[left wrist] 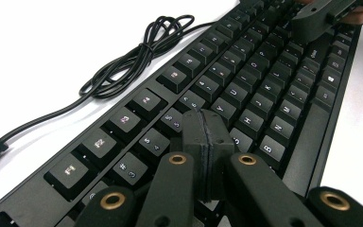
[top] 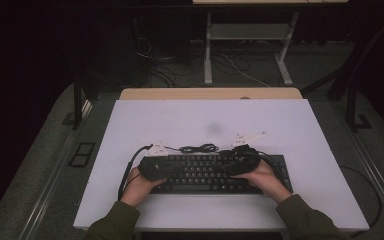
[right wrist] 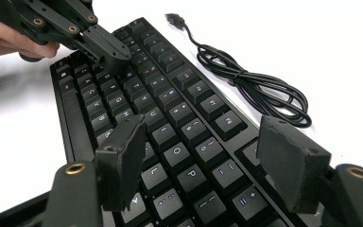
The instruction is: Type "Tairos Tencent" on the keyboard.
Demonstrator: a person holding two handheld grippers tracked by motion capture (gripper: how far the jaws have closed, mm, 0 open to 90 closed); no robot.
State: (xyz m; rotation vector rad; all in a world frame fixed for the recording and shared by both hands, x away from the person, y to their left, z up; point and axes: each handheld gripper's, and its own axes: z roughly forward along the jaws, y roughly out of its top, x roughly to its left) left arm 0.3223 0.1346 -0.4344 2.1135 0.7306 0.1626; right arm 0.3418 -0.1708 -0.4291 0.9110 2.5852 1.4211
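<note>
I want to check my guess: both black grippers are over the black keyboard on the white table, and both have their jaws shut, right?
Not quite. Only the left gripper is shut over the black keyboard; the right gripper is open, its jaws standing wide apart, as the right gripper view shows.

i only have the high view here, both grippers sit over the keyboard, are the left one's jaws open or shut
Observer: Shut. In its own view the left gripper has its pads pressed together, tips down among the keys of the keyboard.
Operator: and the right one
Observer: Open. The right gripper has its jaws spread wide above the keys, with nothing between them.
Operator: is the cable plugged into anything
Observer: No. The cable lies coiled on the white table beside the keyboard, and its USB plug lies loose.
</note>
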